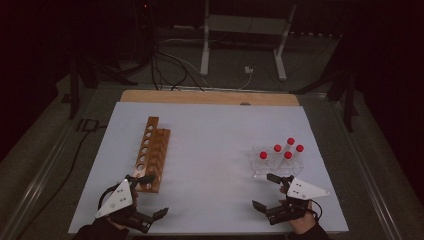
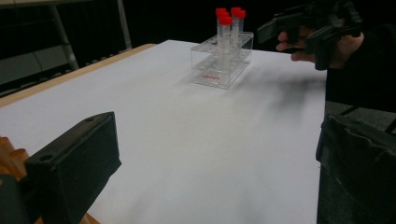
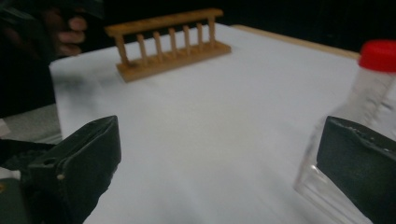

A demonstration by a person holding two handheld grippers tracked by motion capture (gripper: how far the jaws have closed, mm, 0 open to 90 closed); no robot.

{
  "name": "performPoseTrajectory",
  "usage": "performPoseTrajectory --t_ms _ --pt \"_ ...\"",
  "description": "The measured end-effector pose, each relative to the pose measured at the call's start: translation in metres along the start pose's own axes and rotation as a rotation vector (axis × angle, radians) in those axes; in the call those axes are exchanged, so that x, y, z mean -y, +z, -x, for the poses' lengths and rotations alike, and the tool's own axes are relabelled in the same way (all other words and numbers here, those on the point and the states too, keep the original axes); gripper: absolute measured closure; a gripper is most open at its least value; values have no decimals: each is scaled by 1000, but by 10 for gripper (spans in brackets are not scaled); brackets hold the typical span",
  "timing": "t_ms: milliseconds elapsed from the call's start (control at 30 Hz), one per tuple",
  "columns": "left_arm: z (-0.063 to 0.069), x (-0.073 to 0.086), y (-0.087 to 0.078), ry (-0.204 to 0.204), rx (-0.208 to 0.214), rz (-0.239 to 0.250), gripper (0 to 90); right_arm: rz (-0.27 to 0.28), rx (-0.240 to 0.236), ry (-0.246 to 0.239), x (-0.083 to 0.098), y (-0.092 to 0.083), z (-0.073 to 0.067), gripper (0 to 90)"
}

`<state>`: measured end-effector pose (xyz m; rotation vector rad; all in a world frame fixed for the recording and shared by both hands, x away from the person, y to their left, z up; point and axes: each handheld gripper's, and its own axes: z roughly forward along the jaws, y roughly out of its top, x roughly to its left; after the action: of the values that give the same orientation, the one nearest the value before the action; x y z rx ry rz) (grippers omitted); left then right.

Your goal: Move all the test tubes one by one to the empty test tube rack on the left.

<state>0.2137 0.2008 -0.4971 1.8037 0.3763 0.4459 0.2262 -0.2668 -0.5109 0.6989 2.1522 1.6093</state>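
A white table top (image 1: 210, 165) lies on a wooden board, and both hands sit at its near edge. Near the near left corner is the left gripper (image 1: 150, 196). Its two black jaws stand wide apart and nothing is between them. One jaw tip is right at the near end of the wooden tube rack (image 1: 152, 152), but I cannot tell if it touches. The wooden tube rack lies on the left part of the table top, running from the near edge toward the far edge, and its round holes look empty. In the right gripper view this rack (image 3: 170, 39) stands far across the white top, with a hand beside it. The middle of the table top is bare and white. On the right part stands a clear plastic rack (image 1: 277, 165), closer to the near edge than the far one. Five tubes with red caps (image 1: 287, 155) stand up straight in it. Just in front of it, near the near right corner, is the right gripper (image 1: 266, 191). Its jaws are wide apart too and hold nothing. One jaw tip is just beside the clear rack's near side. In the left gripper view the clear rack (image 2: 224, 58) stands far off with the other gripper (image 2: 308, 28) beside it.
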Motion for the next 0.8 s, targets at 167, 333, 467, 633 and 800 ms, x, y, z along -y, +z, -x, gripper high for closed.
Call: performPoseTrajectory --t_ms 167,333,467,633,800 --pt "1 1 1 -10 -1 -6 4 -36 19 12 1 1 1 0" --pt "1 3 1 -16 2 -10 4 -17 -15 5 2 2 2 0" --pt "-2 4 0 -35 1 -5 4 -67 -89 56 0 5 4 0" --pt "-4 4 0 -48 3 -1 4 -86 -84 69 0 4 5 0" --pt "-4 4 1 -49 6 -5 4 -147 -63 71 -1 8 1 0"
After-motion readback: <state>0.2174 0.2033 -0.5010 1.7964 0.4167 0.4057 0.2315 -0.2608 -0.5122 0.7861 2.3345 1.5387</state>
